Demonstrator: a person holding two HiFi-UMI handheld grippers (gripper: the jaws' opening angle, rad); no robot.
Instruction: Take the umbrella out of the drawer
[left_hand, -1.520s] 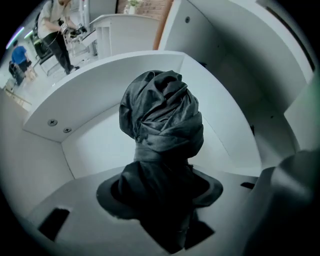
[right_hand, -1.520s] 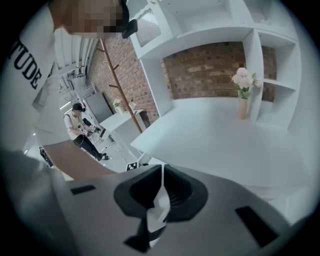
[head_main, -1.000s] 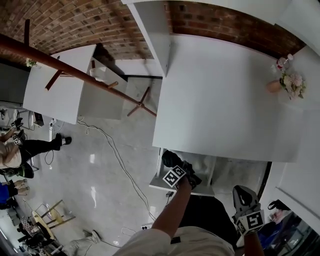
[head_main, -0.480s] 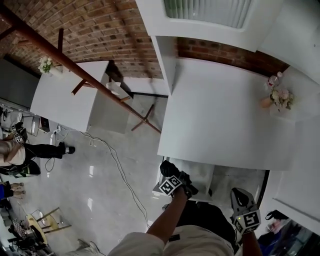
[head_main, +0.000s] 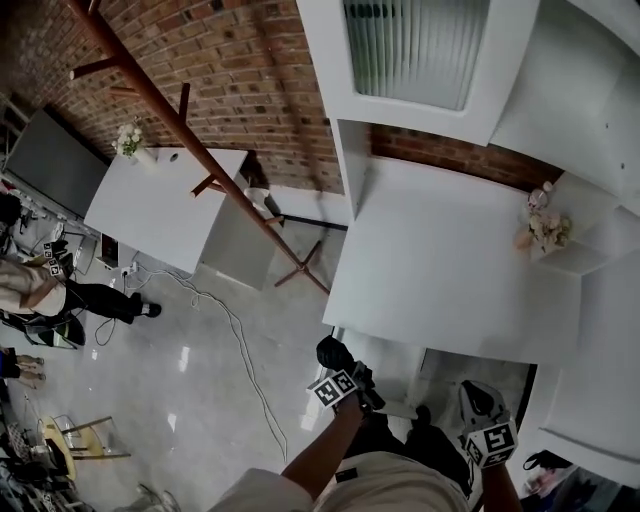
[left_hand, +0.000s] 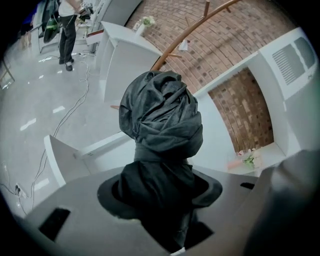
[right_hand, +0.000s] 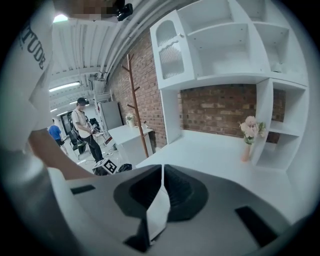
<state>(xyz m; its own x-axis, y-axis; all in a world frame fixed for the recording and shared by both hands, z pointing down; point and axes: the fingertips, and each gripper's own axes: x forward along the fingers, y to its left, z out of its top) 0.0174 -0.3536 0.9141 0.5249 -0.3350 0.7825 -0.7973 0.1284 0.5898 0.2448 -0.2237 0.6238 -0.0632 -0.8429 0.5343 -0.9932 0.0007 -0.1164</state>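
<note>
Basically, left gripper (head_main: 350, 377) is clenched on the folded umbrella (left_hand: 161, 120), grabbing its lower bunched part. It's held above the open drawer (left_hand: 60, 157) beneath the desk (head_main: 450, 260), likely so the fabric clears the drawer walls. Umbrella is dark grey, matte, soft crumpled cloth in a lumpy bundle with a band round the middle. Right gripper (right_hand: 161, 180) has its jaws pressed together on nothing, probably just kept out of the way. Drawer and desk are smooth flat white panels.

Dark capitals reading "TUDE" run sideways on the person's white garment (right_hand: 31, 52) in the right gripper view. The cubes on the left gripper (head_main: 345, 368) and right gripper (head_main: 476, 392) carry black-and-white square markers.
</note>
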